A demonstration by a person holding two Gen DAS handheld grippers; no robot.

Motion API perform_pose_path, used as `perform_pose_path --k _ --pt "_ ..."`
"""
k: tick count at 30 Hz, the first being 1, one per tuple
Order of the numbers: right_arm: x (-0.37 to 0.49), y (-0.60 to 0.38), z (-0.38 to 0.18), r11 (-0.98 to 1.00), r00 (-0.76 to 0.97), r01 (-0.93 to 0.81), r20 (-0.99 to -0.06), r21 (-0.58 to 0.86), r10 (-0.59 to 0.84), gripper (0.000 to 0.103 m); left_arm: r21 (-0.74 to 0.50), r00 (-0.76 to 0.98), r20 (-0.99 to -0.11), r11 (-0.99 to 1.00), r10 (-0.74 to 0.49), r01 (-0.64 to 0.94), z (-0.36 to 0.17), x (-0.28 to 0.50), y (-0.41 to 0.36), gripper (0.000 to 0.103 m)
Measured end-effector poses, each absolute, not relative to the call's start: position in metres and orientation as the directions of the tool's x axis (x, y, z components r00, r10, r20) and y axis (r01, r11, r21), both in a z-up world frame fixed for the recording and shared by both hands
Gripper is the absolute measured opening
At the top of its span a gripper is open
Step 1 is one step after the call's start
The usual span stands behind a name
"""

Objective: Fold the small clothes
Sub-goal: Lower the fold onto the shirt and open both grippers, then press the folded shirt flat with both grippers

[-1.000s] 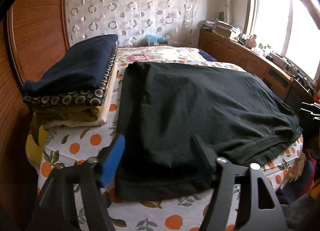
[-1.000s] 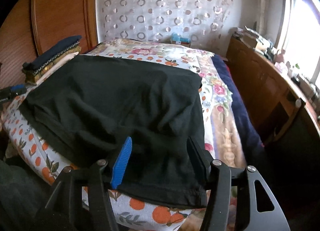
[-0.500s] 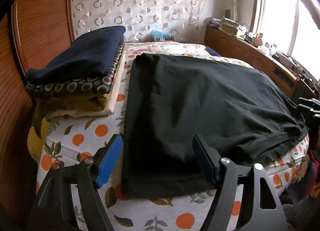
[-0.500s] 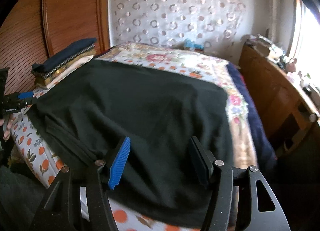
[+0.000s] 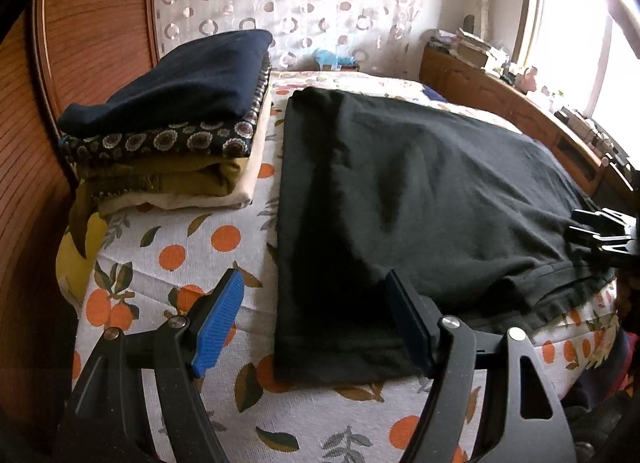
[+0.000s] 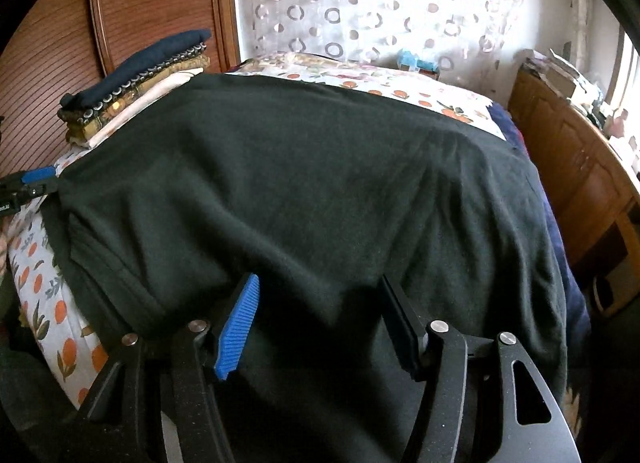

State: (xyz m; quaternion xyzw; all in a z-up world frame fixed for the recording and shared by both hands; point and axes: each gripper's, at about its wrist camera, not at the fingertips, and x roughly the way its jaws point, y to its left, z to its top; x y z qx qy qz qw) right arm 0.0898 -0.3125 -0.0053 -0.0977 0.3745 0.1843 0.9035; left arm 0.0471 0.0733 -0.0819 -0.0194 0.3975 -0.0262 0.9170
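A black garment (image 5: 400,199) lies spread flat across the bed, its near hem at the bed's front edge. It fills most of the right wrist view (image 6: 320,199). My left gripper (image 5: 314,317) is open and empty, just above the garment's near left corner. My right gripper (image 6: 318,321) is open and empty, low over the garment's near right part. The right gripper also shows at the right edge of the left wrist view (image 5: 604,231). The left gripper's blue tip shows at the left edge of the right wrist view (image 6: 36,177).
A stack of folded clothes (image 5: 176,123) sits on the bed's left side by the wooden headboard (image 5: 100,23). The bedsheet (image 5: 180,255) has an orange-fruit print. A wooden cabinet (image 6: 580,167) runs along the right under the window. A patterned curtain (image 6: 360,3) hangs behind.
Both grippers have shifted over the garment: the left one drew back and left toward the near left corner, the right one moved left and lower over the cloth. Both stayed open.
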Motion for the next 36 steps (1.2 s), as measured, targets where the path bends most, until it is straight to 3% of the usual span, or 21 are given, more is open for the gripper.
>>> perform_pose_path --k 7,12,14,24,26,30,35,36 --pt "0.101 -0.304 0.004 0.902 0.633 -0.429 -0.73 -0.053 0.258 0.087 -0.075 0.648 -0.755 0.995 -0.095 0.059 -0.088 0.059 0.074 0.074" --pt "0.105 -0.303 0.004 0.903 0.631 -0.426 -0.733 -0.055 0.253 0.092 -0.144 0.656 -0.739 0.987 -0.153 0.068 -0.084 0.065 0.077 0.073" --pt "0.107 -0.302 0.003 0.903 0.629 -0.428 -0.735 -0.052 0.256 0.093 -0.141 0.655 -0.74 0.988 -0.152 0.069 -0.083 0.069 0.076 0.069" --pt "0.11 -0.301 0.002 0.9 0.622 -0.432 -0.739 -0.05 0.258 0.097 -0.08 0.631 -0.77 0.995 -0.101 0.062 -0.089 0.08 0.075 0.068" --pt "0.11 -0.3 0.001 0.898 0.618 -0.437 -0.742 -0.049 0.26 0.098 -0.088 0.632 -0.765 0.992 -0.125 0.089 -0.088 0.079 0.073 0.053" --pt "0.11 -0.3 0.002 0.899 0.612 -0.435 -0.749 -0.051 0.253 0.101 -0.08 0.626 -0.769 0.991 -0.131 0.11 -0.088 0.079 0.068 0.043" --pt "0.108 -0.305 0.002 0.914 0.613 -0.404 -0.755 -0.045 0.234 0.101 -0.099 0.618 -0.768 0.984 -0.169 0.146 -0.086 0.08 0.063 0.014" --pt "0.106 -0.305 0.002 0.914 0.614 -0.403 -0.753 -0.044 0.234 0.101 -0.106 0.62 -0.764 0.983 -0.179 0.153 -0.085 0.079 0.062 0.013"
